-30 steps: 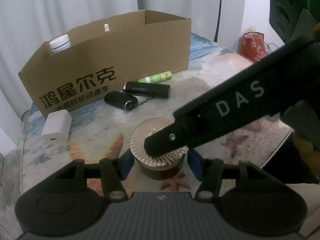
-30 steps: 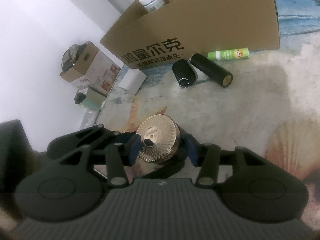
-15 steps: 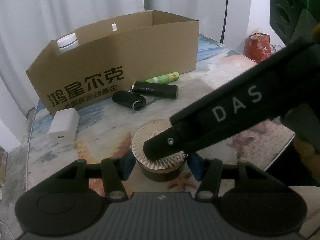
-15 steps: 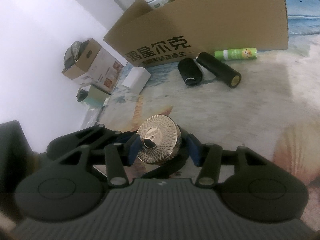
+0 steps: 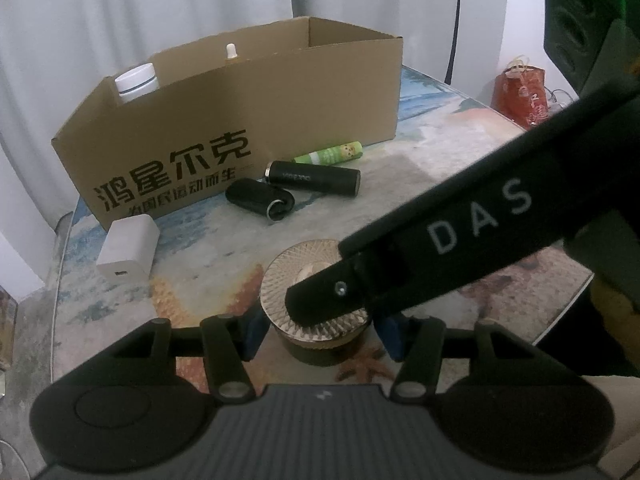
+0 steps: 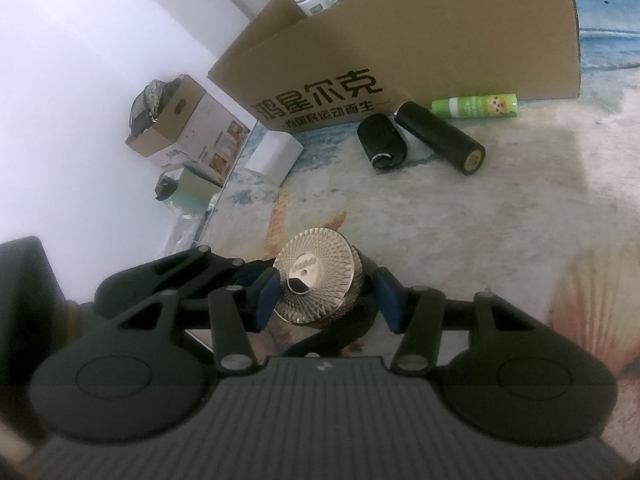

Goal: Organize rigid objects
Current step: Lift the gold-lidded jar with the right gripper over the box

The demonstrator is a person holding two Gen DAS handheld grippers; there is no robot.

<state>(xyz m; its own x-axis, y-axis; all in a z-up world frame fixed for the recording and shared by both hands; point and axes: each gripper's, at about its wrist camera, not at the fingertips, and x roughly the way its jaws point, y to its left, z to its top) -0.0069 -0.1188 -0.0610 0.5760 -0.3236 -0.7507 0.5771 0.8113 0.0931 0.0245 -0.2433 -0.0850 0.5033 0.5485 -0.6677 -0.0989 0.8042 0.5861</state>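
Two claws: both meet on one jar – nothing else is in either grip.
Jar (image 5: 296, 276): dark body, gold faceted lid, near the front of the counter (image 5: 440, 160) and well apart from the box.
Left claw (image 5: 320, 334): clenched on the jar, a blue pad at each side just under the lid.
Right claw (image 6: 326, 300): also clenched on the jar (image 6: 316, 276), its pads at the lid's rim. In the left view one finger (image 5: 480, 224), marked DAS, slants in from the right and its tip covers part of the lid.
Jar's tilt: in the right view the lid faces up and toward the camera. Whether the base rests on the counter, I cannot tell.
Black tubes: a short tube (image 5: 260, 200) and a long tube (image 5: 314, 178) lie on their sides beyond the jar, touching at one end.
Green tube (image 5: 328, 154): lying just behind the long one, at the foot of the box.
Charger (image 5: 128, 252): a white block, left of the jar, near the box's left corner.
Box (image 5: 240, 120): open cardboard with dark printed characters, standing at the back of the counter.
In the box: a white bottle (image 5: 136, 82) at the left end – a small dropper tip (image 5: 231, 50) shows over the wall further along.
Beyond the counter: a pale curtain (image 5: 160, 20) behind, a red bag (image 5: 520, 96) to the right, a carton (image 6: 188, 120) on the floor to the left.
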